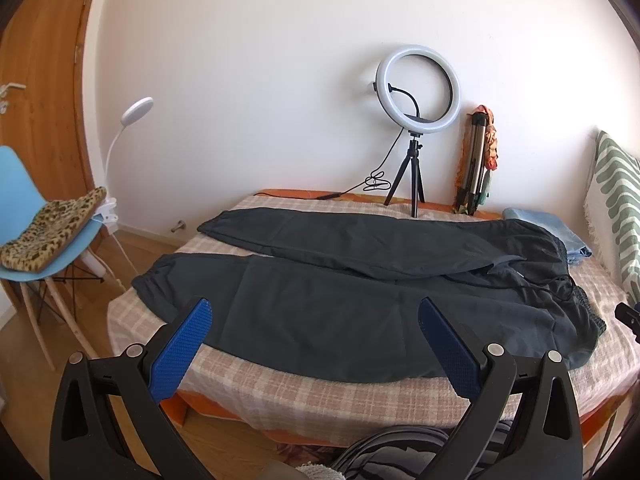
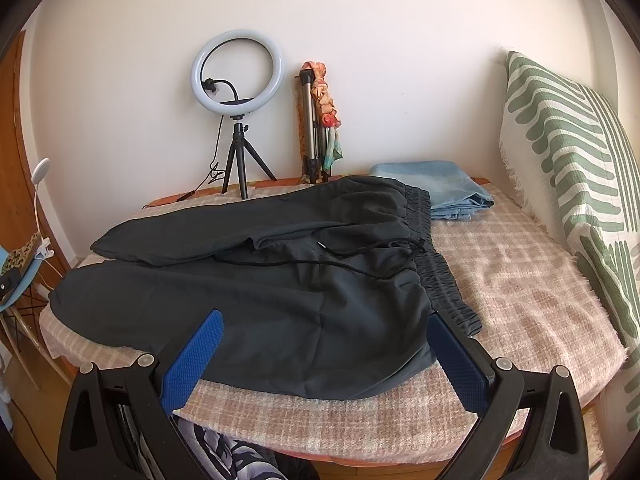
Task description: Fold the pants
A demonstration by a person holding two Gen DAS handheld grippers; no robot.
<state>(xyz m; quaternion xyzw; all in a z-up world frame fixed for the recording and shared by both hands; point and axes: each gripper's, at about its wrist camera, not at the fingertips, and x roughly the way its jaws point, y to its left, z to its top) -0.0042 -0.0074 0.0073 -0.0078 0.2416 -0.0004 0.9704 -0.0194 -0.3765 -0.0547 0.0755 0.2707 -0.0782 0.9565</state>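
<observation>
i hold the left tongs (image 1: 314,312) and right tongs (image 2: 324,326) spread wide and empty just short of the pants (image 1: 360,280), laid flat on the bed (image 2: 520,280) ahead, ready for folding.

one pants (image 2: 256,280), one ring light (image 2: 237,71), two grippers (image 1: 314,344) (image 2: 324,354), one chair (image 1: 24,208)

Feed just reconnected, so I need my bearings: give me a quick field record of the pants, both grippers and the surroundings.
pants: dark, spread flat on the plaid blanket, legs apart, unfolded
waistband: toward the striped pillow, drawstring loose
left gripper: open, above the near leg, holding nothing
right gripper: open, near the waist end, holding nothing
behind: ring light, folded blue cloth
</observation>
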